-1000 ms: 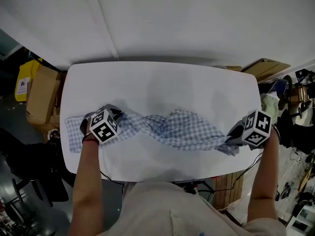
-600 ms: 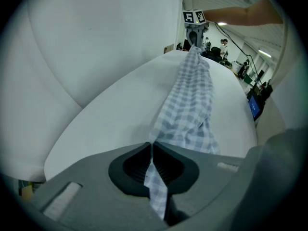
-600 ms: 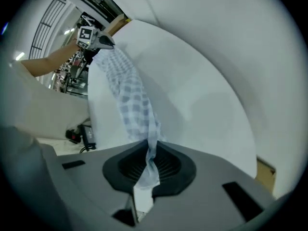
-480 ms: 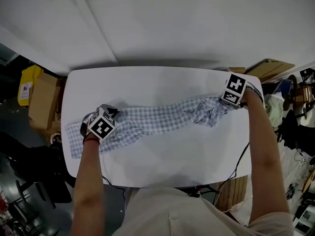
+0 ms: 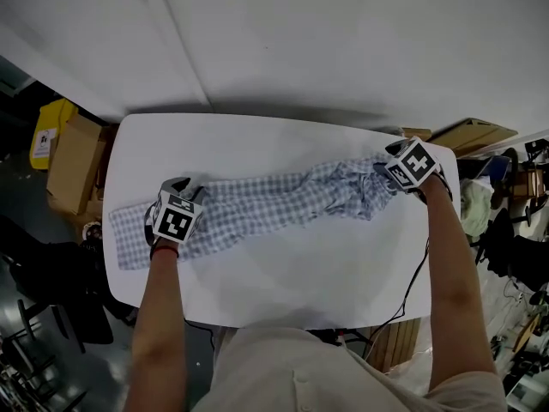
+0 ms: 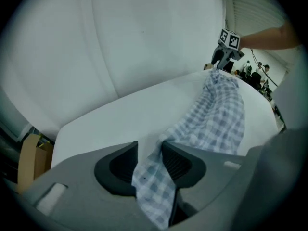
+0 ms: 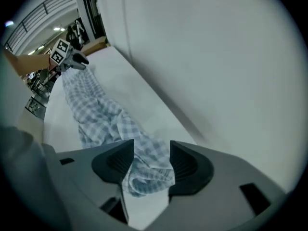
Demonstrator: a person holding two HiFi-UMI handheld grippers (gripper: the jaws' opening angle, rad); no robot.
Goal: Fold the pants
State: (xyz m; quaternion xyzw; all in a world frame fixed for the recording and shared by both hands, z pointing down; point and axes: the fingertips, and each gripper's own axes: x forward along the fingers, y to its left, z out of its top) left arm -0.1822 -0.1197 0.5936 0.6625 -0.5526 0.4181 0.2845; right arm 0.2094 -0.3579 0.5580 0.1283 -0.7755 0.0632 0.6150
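Observation:
The blue-and-white checked pants (image 5: 274, 200) lie stretched in a long rumpled strip across the white table (image 5: 283, 144), from its left edge to the far right corner. My left gripper (image 5: 183, 187) is over the left end. Its jaws are opening, with a fold of the pants (image 6: 216, 114) hanging loose between them in the left gripper view, where the left gripper (image 6: 149, 150) shows a gap beside one pad. My right gripper (image 5: 386, 174) is at the bunched right end. In the right gripper view the right gripper (image 7: 150, 153) is opening wide, with the cloth (image 7: 96, 109) lying slack between the pads.
Cardboard boxes (image 5: 73, 161) and a yellow container (image 5: 45, 136) stand on the floor left of the table. More cardboard (image 5: 472, 134) and clutter are past the right end. A white wall runs behind the far table edge.
The right gripper carried its end of the pants from the near right edge to the far right corner, pulling the cloth out long. The left gripper shifted slightly. Both grips have loosened.

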